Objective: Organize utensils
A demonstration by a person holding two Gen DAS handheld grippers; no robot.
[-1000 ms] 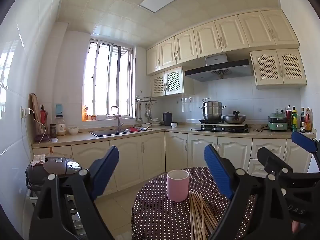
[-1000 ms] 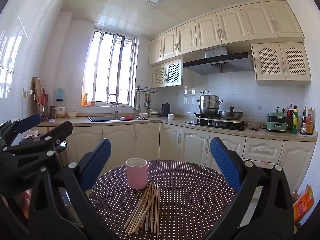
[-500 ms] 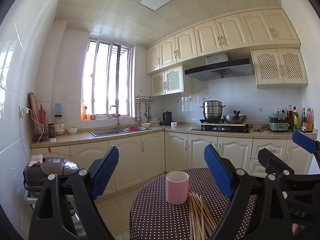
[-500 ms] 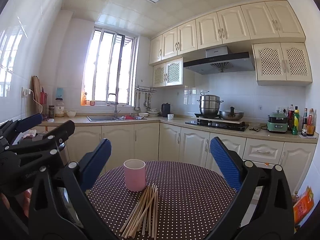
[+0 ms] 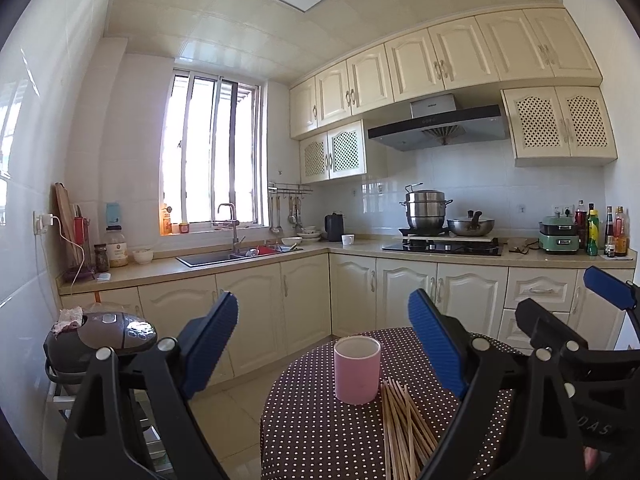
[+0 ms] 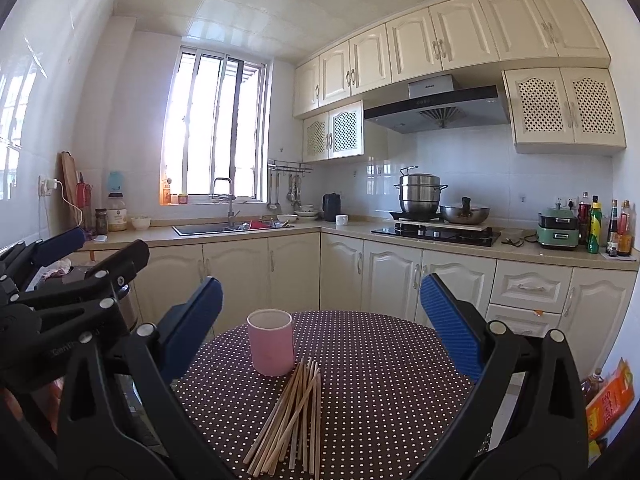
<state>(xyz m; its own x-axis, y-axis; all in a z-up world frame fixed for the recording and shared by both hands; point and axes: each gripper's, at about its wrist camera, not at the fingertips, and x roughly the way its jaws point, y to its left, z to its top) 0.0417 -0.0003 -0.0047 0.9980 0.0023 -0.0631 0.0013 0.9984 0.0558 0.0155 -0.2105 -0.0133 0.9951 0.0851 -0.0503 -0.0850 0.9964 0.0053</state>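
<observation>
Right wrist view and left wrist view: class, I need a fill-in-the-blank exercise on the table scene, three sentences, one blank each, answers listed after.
1. The cup standing on the dotted table is coloured ____.
2. The wooden chopsticks lie loose on the cloth, and ____ of them are inside the cup.
3. Both the left gripper and the right gripper have their jaws ____, holding nothing.

Missing words: pink; none; open
</observation>
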